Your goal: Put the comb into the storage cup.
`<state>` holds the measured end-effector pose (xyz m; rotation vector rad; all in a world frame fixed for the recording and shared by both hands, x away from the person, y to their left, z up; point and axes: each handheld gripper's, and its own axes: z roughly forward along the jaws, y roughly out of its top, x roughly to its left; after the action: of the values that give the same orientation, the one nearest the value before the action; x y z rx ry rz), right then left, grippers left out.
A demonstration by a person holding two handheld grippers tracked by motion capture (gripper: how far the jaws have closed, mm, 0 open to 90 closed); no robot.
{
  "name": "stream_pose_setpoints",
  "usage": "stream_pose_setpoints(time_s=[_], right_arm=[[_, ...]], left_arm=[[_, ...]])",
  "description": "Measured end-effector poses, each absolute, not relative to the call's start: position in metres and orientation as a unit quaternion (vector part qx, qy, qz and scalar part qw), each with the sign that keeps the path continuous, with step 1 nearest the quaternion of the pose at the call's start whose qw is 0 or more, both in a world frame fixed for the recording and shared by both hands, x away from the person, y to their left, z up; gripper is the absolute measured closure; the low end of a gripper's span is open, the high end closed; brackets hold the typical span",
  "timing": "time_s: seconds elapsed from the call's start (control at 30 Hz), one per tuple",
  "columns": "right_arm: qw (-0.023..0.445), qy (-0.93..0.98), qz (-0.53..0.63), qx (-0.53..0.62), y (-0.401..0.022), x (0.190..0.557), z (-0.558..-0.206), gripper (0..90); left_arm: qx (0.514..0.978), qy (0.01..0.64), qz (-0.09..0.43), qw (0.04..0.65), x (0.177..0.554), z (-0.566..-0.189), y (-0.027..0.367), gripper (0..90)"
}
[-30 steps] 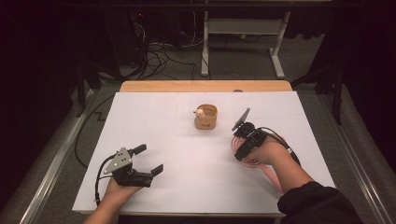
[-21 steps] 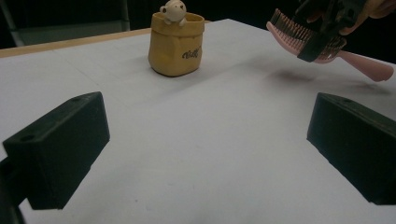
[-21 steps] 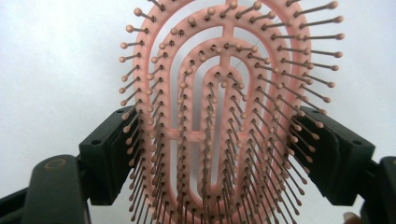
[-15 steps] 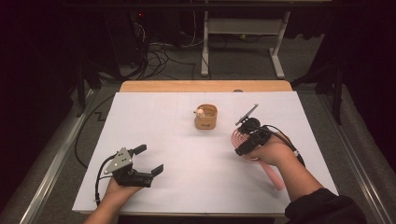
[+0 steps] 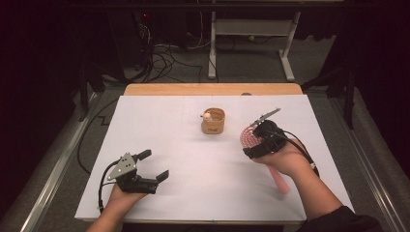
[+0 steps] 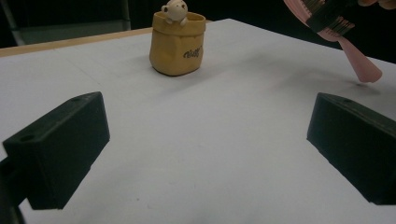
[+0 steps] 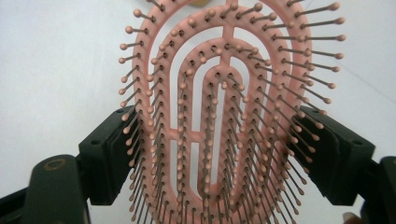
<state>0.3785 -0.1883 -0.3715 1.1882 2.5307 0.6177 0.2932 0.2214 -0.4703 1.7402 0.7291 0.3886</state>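
While the right gripper (image 5: pixel 255 140) hangs above the right half of the white table (image 5: pixel 193 145), its two black jaws are clamped on the head of a pink hairbrush (image 7: pixel 224 116), one jaw pressed against each long edge of the oval head. In the right gripper view the bristle side faces the camera, rows of thin pins with small round tips set on open pink loops, and the white table top shows through the gaps. From the high view the brush head sits at the front of the gripper, and the pink handle (image 5: pixel 279 181) slants back and down under the person's right hand (image 5: pixel 285 157), its end close over the table. The left gripper view catches the same handle at its upper right, tip pointing down at the table with a faint shadow just beneath it.

A small yellow pot (image 5: pixel 213 122) with a little white figure peeking over its rim stands upright near the middle of the far half of the table, just to the left of the brush and apart from it.

The left gripper (image 5: pixel 147 166) rests low at the near left of the table in the person's left hand (image 5: pixel 121 195). Its jaws stand wide apart with nothing but bare table between them, and it is well apart from both the pot and the brush
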Motion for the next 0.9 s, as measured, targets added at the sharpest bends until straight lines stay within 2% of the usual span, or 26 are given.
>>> stream_pose_setpoints(time_s=[0.9], right_arm=[[0.205, 0.811, 0.351, 0.421, -0.21, 0.365, -0.363, 20.3]], left_arm=[[0.741, 0.312, 0.165, 0.571, 0.293, -0.471, 0.223, 0.0]])
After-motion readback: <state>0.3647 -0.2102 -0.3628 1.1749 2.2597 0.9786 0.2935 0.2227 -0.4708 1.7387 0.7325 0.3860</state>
